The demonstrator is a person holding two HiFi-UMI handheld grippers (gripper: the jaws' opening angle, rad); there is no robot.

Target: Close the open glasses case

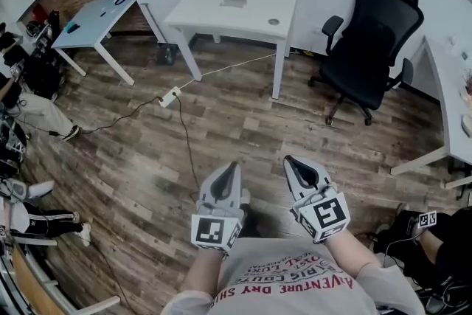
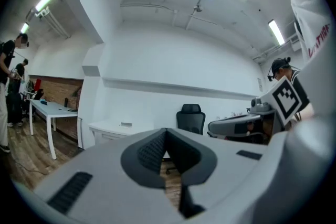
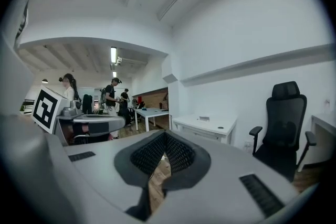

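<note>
The left gripper [image 1: 233,167] and right gripper [image 1: 290,160] hang near the body over the floor [image 1: 221,122], jaws pressed together, empty. No glasses case seems visible, so they are probably just waiting.

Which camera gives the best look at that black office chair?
The head view: the black office chair shows whole, wheeled base included. The right gripper view shows its back and armrests, its base out of sight. The left gripper view shows only its backrest.

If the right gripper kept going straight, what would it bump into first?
The right gripper would probably reach the white desk first; nothing nearer shows, but depth is unclear.
</note>
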